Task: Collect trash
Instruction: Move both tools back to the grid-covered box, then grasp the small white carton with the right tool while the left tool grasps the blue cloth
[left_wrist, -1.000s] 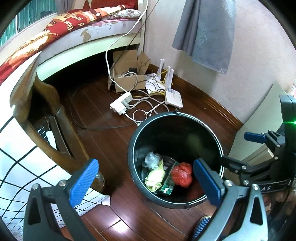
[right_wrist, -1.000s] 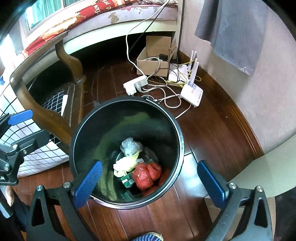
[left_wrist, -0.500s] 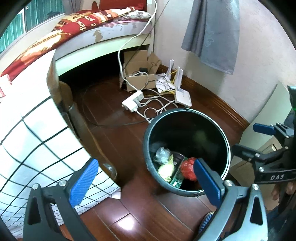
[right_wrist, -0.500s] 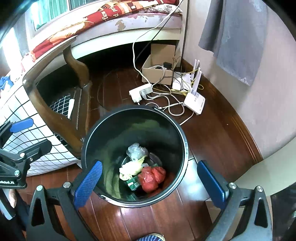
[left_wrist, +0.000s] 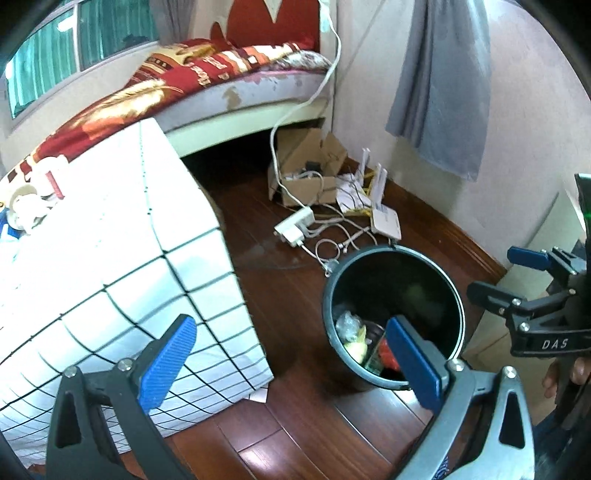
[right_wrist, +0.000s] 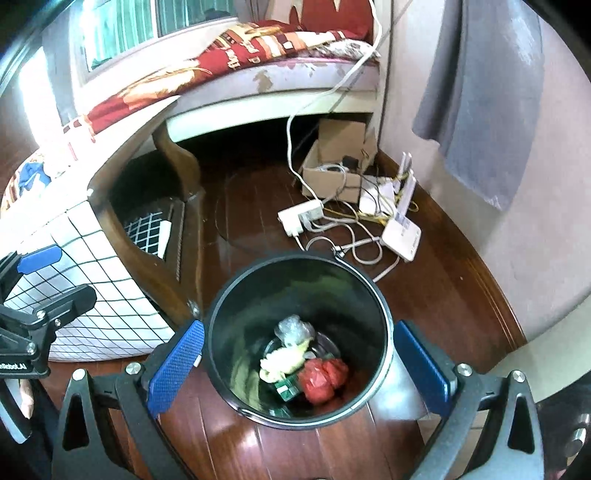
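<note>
Trash sits at the bottom of the round black plastic bin (right_wrist: 380, 321): a crumpled red plastic wrapper (right_wrist: 323, 376), a pale yellow crumpled scrap (right_wrist: 282, 360), a clear plastic wad (right_wrist: 293, 328) and a small green carton (right_wrist: 286, 387), all bunched together and touching. Through my right wrist camera the bin stands on the dark wooden floor (right_wrist: 240, 206) directly between the blue-padded fingers of my right gripper (right_wrist: 295, 373), its rim just inside each pad. Those fingers are spread wide and hold nothing.

From my left wrist camera the same bin (left_wrist: 332, 291) lies ahead, toward the right finger, whose blue pad (left_wrist: 413, 365) overlaps its near rim in the view. My left gripper (left_wrist: 291, 363) is also spread wide and empty. Ahead of its left finger I see a white cloth with a black grid pattern (left_wrist: 110, 258) hanging over furniture.

Beyond the bin, farther ahead of both sets of fingers, a white power strip (right_wrist: 301, 216), a tangle of white cables (right_wrist: 351, 240), a white router (right_wrist: 402, 236) and an open cardboard box (right_wrist: 332, 173) lie on the floor near the wall. A grey cloth (right_wrist: 476, 103) hangs on the wall above them.
</note>
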